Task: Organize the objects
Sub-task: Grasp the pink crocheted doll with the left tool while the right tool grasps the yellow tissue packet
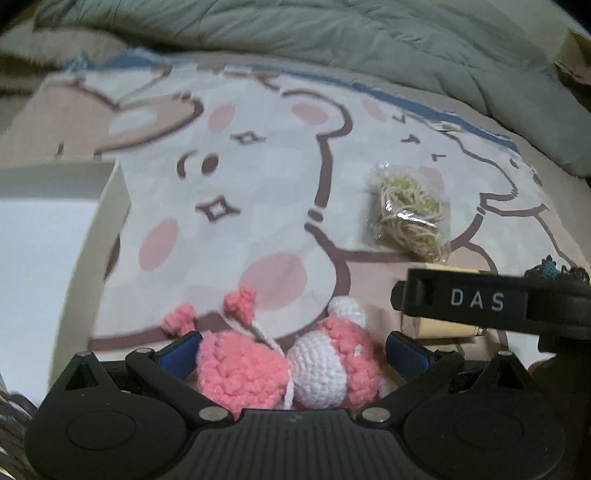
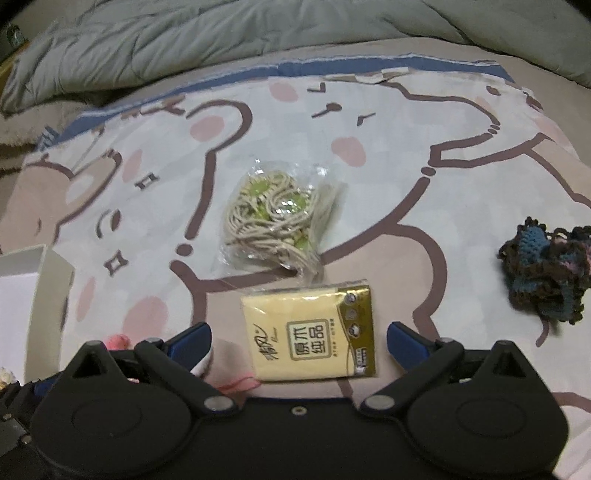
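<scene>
left gripper (image 1: 291, 350) fingers spread wide, pink-and-white crochet toy (image 1: 288, 369) lying between them on the bed, ungripped. right gripper (image 2: 299, 343) fingers open around yellow tissue pack (image 2: 310, 332). bagged cord bundle (image 2: 275, 218) just beyond the tissue pack; dark crochet piece (image 2: 546, 269) right of it; white box (image 2: 33, 288) left.

A bed sheet (image 2: 388, 266) printed with pale cartoon bears in brown outline and pink cheeks covered the bed. Behind it, along the far edge, a rumpled grey-green quilt (image 2: 221, 40) lay bunched up. The same quilt (image 1: 332, 33) filled the top of the left view.
</scene>
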`<action>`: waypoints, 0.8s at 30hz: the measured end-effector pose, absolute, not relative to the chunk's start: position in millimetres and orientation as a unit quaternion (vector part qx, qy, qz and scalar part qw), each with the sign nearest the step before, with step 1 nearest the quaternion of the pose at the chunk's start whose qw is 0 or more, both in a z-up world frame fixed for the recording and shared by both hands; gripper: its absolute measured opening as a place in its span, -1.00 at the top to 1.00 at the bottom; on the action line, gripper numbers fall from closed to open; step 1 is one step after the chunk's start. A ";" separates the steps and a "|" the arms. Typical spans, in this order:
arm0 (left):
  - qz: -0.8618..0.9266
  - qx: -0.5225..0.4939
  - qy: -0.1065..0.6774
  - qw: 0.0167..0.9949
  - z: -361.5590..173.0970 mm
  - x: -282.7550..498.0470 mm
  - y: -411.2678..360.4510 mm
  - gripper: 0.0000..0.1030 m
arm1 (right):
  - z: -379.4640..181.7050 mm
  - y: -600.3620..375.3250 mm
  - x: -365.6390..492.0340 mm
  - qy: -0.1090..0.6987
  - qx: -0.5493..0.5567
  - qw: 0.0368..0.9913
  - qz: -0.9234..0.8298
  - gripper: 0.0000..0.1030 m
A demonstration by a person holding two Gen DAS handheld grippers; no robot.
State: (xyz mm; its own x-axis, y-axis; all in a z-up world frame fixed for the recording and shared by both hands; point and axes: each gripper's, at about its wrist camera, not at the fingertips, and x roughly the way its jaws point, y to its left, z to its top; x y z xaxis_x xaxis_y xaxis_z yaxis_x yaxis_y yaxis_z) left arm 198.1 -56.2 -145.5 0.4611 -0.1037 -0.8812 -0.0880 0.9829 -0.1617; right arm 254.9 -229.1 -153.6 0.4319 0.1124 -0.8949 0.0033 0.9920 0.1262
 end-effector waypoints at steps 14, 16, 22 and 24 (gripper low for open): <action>-0.028 -0.078 0.512 0.855 -133.5 195.2 -59.3 -0.69 | -152.0 -233.7 249.3 0.527 0.028 0.849 0.027 -0.44; -0.035 -0.080 0.509 0.856 -129.7 192.4 -58.0 -0.63 | -146.0 -236.6 246.1 0.520 0.034 0.853 0.024 -0.44; -0.053 -0.082 0.495 0.863 -113.9 182.0 -55.5 -0.06 | -128.4 -245.1 232.5 0.502 0.044 0.864 0.016 -0.44; -0.061 -0.092 0.497 0.861 -110.9 179.9 -51.9 -0.07 | -121.9 -246.8 227.0 0.496 0.047 0.867 0.017 -0.44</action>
